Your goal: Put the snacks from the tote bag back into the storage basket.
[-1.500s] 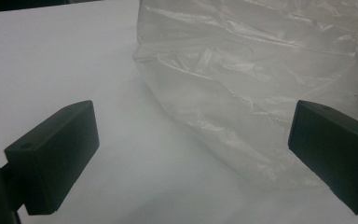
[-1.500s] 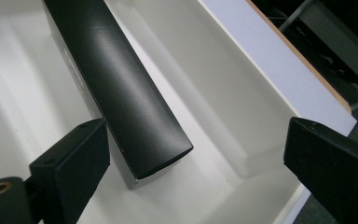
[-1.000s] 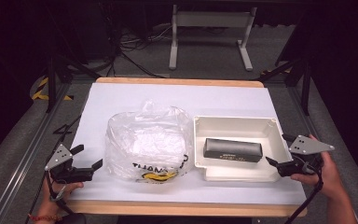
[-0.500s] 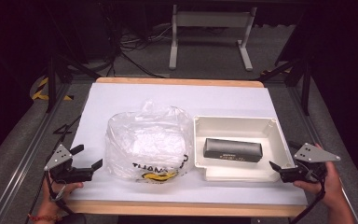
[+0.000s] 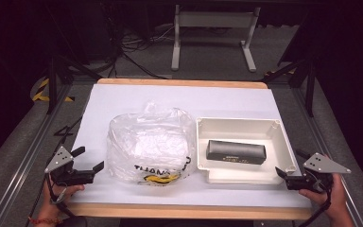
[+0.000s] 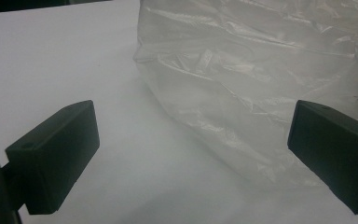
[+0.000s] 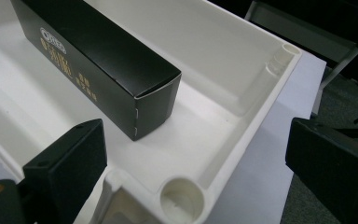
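Observation:
A crumpled clear plastic bag (image 5: 149, 144) with dark and yellow print lies in the middle of the white table top. To its right stands a white tray (image 5: 238, 122) holding a long black box (image 5: 236, 151). My left gripper (image 5: 90, 158) is open near the front left corner, a little short of the bag. In the left gripper view the bag (image 6: 261, 84) lies ahead, slightly right of the open left gripper (image 6: 191, 140). My right gripper (image 5: 288, 161) is open at the tray's front right corner. In the right gripper view the box (image 7: 98, 51) lies inside the tray (image 7: 242, 121), beyond the right gripper (image 7: 196, 158).
The white table top (image 5: 170, 99) has a wooden rim and dark floor all round. A grey metal stand (image 5: 212, 28) is behind the far edge. Black-and-yellow tape (image 5: 42, 90) marks the floor at the left. Bare table stretches behind the bag and tray.
My right gripper has drawn back toward the front edge and a little to the right, away from the tray's side. The left gripper, bag and box have stayed put.

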`<state>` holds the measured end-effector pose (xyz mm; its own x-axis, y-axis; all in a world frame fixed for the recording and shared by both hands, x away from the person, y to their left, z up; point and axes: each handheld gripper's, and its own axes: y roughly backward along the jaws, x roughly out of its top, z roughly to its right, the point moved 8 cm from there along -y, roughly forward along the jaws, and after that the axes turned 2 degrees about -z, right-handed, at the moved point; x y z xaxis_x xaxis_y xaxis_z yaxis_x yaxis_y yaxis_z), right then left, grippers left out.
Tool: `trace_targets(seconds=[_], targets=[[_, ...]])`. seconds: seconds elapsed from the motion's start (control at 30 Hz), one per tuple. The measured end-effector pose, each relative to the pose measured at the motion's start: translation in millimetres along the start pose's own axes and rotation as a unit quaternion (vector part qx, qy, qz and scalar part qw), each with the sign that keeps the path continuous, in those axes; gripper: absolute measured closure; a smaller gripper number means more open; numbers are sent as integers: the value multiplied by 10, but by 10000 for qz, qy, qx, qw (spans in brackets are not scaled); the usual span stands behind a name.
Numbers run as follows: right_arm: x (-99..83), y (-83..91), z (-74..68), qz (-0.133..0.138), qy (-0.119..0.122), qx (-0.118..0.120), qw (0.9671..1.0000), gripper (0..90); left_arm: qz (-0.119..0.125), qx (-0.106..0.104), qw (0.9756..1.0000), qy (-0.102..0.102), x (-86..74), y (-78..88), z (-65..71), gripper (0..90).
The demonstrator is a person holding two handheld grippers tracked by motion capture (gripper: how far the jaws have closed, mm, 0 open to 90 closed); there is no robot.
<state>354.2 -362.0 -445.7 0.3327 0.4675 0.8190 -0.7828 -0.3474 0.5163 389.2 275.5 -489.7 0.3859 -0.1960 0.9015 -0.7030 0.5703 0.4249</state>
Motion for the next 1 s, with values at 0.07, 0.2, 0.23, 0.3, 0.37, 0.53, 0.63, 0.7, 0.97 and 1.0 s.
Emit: trace_targets(seconds=[0.07, 0.2, 0.23, 0.3, 0.37, 0.53, 0.63, 0.7, 0.97, 1.0], targets=[[-52, -10, -11, -20, 11, -37, 10000, 59, -5, 1, 10000, -3, 0, -1, 0, 28], [-84, -25, -27, -3, -44, -28, 10000, 55, 7, -10, 10000, -5, 1, 1, 0, 28], [-97, -28, -28, -4, -61, -42, 10000, 54, 6, -10, 10000, -4, 1, 1, 1, 28], [-115, -29, -30, 53, -110, -50, 9999, 54, 4, -10, 10000, -13, 0, 2, 1, 28], [-144, -23, -40, 57, -169, -32, 9998, 54, -26, -21, 10000, -17, -2, 6, 1, 29], [-184, -16, -56, 162, -255, 14, 9995, 54, 0, -7, 10000, -5, 0, 0, 2, 29], [-216, -27, -59, 176, -336, 13, 9993, 50, -5, -2, 10000, -6, -1, 0, 0, 29], [-235, -34, -50, 208, -381, -52, 9990, 50, -5, 1, 10000, -5, -1, 0, 0, 29], [-292, -42, -55, 302, -627, -24, 9976, 44, -26, -12, 10000, 20, -2, -5, -1, 29], [-305, -42, -59, 301, -665, -27, 9973, 39, -40, -28, 10000, 29, -3, -6, -2, 29]])
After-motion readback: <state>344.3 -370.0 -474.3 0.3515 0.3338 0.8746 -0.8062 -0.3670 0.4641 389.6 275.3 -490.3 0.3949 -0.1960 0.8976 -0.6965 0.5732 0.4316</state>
